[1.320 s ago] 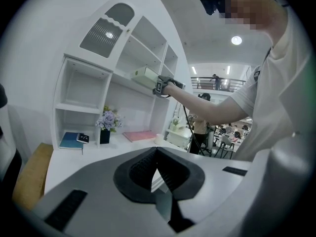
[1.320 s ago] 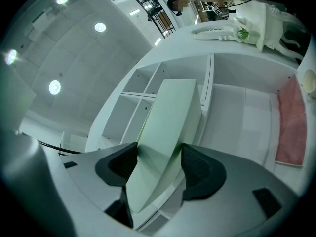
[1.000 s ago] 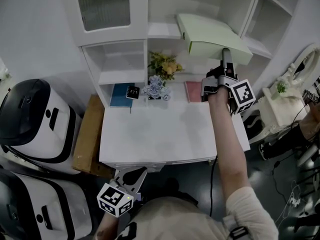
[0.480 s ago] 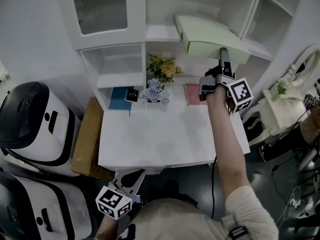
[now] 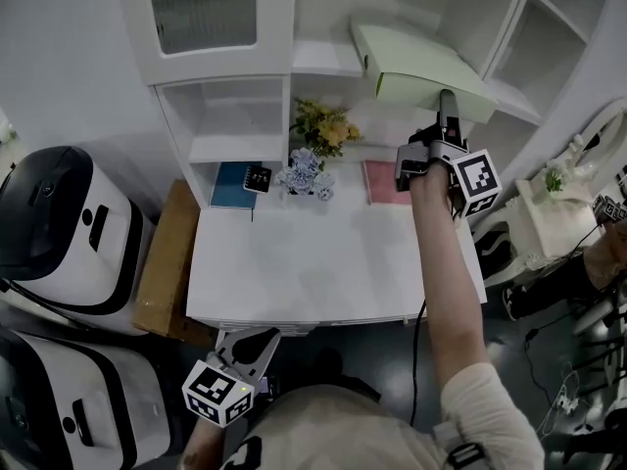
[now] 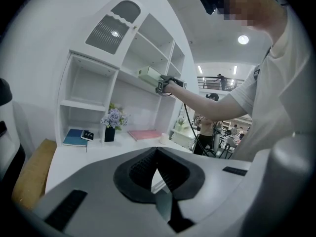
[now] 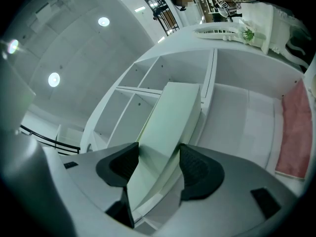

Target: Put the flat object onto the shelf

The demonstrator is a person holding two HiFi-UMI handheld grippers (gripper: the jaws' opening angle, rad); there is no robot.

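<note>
R claw (image 5: pixel 447 101) clamps green flat object (image 5: pixel 421 67), far end at upper shelf (image 5: pixel 321 59). Flowers (image 5: pixel 315 150) and pink book (image 5: pixel 378 180) sit below on tabletop (image 5: pixel 313 253). L claw (image 5: pixel 253 341) closed, near edge. Vs a sec ago: barely any shift.

A blue book (image 5: pixel 231 185), with a small black notebook (image 5: pixel 259 177) laid on it, is seen at the back left of a white desk (image 5: pixel 313 262). A dark vase of pale blue flowers (image 5: pixel 306 176) is set near it, with yellow flowers (image 5: pixel 323 125) behind. A pink book (image 5: pixel 380 179) is laid further right. A brown board (image 5: pixel 162 262) is seen along the desk's left edge.
</note>
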